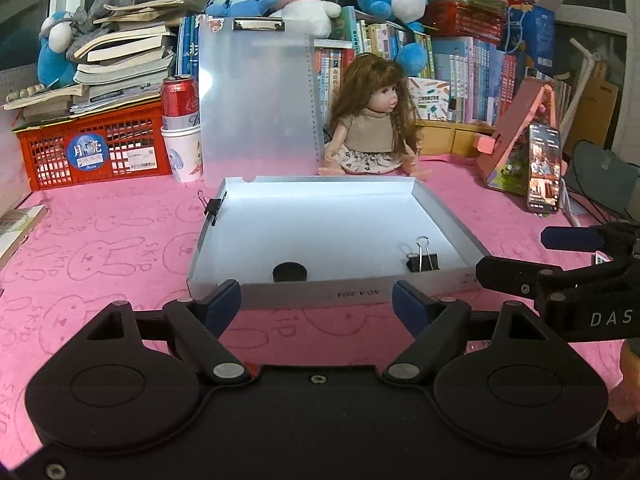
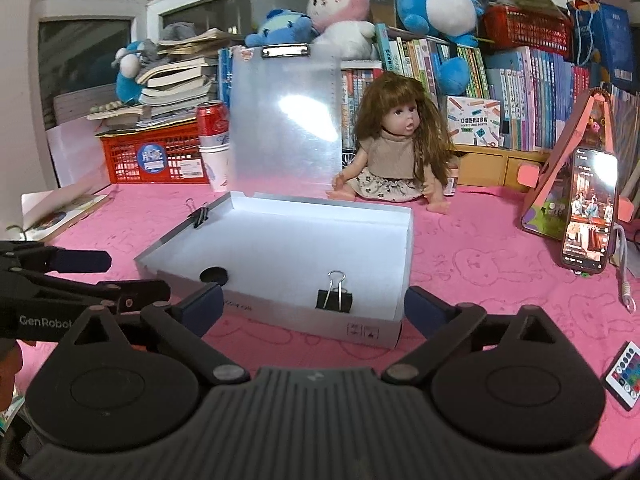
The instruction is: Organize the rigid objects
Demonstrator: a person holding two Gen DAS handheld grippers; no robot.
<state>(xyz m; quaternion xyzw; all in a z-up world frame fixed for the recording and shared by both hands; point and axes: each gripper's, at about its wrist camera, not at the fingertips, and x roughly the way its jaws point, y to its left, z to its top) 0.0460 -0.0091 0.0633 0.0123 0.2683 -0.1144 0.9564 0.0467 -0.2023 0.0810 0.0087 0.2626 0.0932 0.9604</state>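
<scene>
A shallow silver box (image 1: 352, 295) (image 2: 372, 330) lies open on the pink cloth, its translucent clipboard lid (image 1: 256, 96) (image 2: 284, 120) standing upright behind. Inside stand a black binder clip (image 1: 423, 260) (image 2: 334, 298) near the front wall and a black round piece (image 1: 289, 271) (image 2: 214, 275) at the front left. Another binder clip (image 1: 212, 208) (image 2: 200, 214) is clamped on the left wall. My left gripper (image 1: 318, 304) is open just before the box front, nothing between its fingers. My right gripper (image 2: 312, 308) is open wide before the box, also holding nothing.
A doll (image 1: 374, 120) (image 2: 394, 148) sits behind the box. A red crate (image 1: 96, 148) with books, a can in stacked paper cups (image 1: 180, 128), bookshelves and plush toys line the back. A phone (image 2: 588, 216) leans on a pink stand at right. A remote (image 2: 624, 374) lies near right.
</scene>
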